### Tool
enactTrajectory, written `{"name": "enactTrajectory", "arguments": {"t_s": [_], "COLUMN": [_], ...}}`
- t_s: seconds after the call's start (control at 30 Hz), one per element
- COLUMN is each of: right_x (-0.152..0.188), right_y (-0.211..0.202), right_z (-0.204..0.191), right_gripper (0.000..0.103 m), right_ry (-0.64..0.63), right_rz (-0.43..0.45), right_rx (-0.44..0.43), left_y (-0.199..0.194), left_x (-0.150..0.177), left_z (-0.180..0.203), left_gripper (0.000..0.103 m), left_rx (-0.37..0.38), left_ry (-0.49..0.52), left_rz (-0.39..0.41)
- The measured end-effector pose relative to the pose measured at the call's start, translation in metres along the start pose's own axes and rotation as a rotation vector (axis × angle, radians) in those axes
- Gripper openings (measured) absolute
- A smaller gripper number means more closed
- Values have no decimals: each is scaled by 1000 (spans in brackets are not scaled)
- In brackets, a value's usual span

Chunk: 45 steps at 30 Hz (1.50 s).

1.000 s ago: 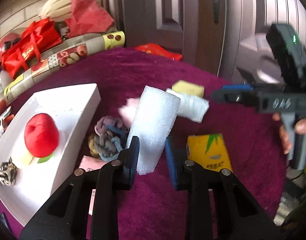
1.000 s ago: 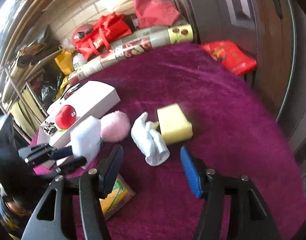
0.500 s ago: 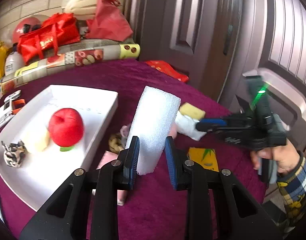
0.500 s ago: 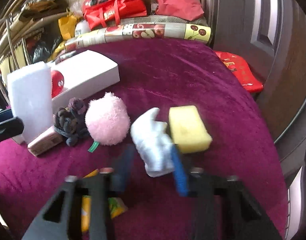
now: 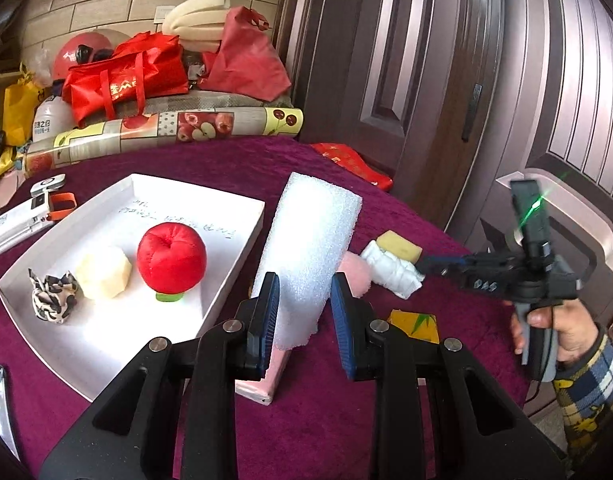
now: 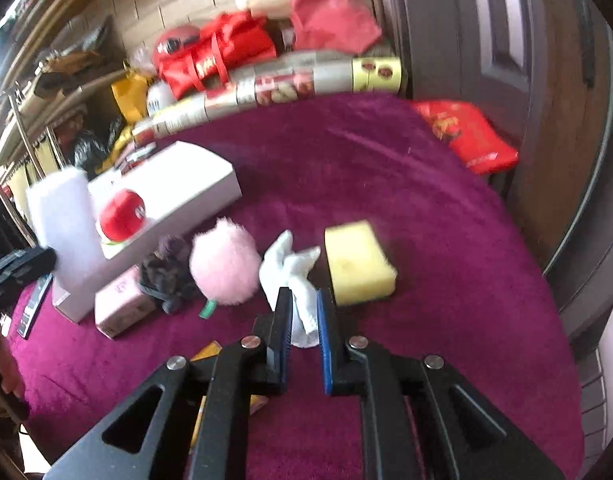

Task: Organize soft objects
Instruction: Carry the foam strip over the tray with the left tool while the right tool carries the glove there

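Observation:
My left gripper [image 5: 304, 312] is shut on a white foam block [image 5: 310, 256] and holds it upright above the purple table, beside the white tray [image 5: 242, 240]. The tray holds a red plush apple [image 5: 171, 258], a pale sponge chunk [image 5: 103, 273] and a patterned scrunchie [image 5: 52, 298]. My right gripper [image 6: 304, 320] is shut on a white glove [image 6: 296, 276] lying on the cloth, between a pink pompom [image 6: 224, 266] and a yellow sponge [image 6: 356, 266]. The foam block also shows in the right wrist view [image 6: 64, 220].
A knotted rope toy [image 6: 166, 276], a pink box [image 6: 120, 304] and a yellow packet [image 5: 414, 326] lie on the purple cloth [image 6: 386, 160]. Red bags [image 5: 126, 76] and a rolled mat [image 5: 166, 130] line the back. A door [image 5: 386, 60] stands right.
My left gripper lifted the foam block and swung it toward the tray. My right gripper moved down onto the white glove and closed on it.

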State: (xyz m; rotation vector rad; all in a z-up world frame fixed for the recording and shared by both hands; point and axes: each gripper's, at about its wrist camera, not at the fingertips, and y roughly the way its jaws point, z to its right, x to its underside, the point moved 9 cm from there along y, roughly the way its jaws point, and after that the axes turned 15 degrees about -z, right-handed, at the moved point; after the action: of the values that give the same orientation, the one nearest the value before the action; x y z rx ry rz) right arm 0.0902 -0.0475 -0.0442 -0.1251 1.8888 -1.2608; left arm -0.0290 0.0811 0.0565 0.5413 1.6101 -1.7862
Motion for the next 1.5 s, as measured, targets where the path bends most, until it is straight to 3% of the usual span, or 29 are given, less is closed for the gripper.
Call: {"name": "enactTrajectory", "arguments": {"t_s": [0.07, 0.13, 0.2, 0.23, 0.33, 0.57, 0.6, 0.63, 0.8, 0.93, 1.07, 1.5], "right_x": [2, 1, 2, 2, 2, -2, -2, -1, -2, -9, -16, -38], "right_y": [10, 9, 5, 2, -2, 35, 37, 37, -5, -55, -78, -82], "right_z": [-4, -6, -5, -5, -3, -15, -17, -20, -21, -36, -56, -106], "right_gripper": [19, 35, 60, 61, 62, 59, 37, 25, 24, 24, 24, 24], "right_ry": [-8, -6, 3, 6, -5, -59, -73, -87, -34, -38, -43, -77], "right_rz": [-29, -14, 5, 20, 35, -70, -62, -64, 36, 162, 220, 231], "right_rx": [0, 1, 7, 14, 27, 40, 63, 69, -9, -91, -166, -291], "left_y": [-1, -2, -2, -2, -1, -1, -2, -4, -9, -14, -19, -40], "left_x": [0, 0, 0, 0, 0, 3, 3, 2, 1, 1, 4, 6], "left_z": [-2, -3, -4, -4, -4, -5, -6, -8, -16, -21, -25, -60], "left_gripper": [26, 26, 26, 26, 26, 26, 26, 26, 26, 26, 26, 26], "left_rx": [0, 2, 7, 9, 14, 2, -2, -8, -17, -38, -63, -153], "left_ry": [-7, -11, -14, -16, -20, -18, -20, -23, -44, -62, -64, -122], "left_rz": [4, 5, 4, 3, 1, -2, 1, 5, 23, 37, 43, 85]}}
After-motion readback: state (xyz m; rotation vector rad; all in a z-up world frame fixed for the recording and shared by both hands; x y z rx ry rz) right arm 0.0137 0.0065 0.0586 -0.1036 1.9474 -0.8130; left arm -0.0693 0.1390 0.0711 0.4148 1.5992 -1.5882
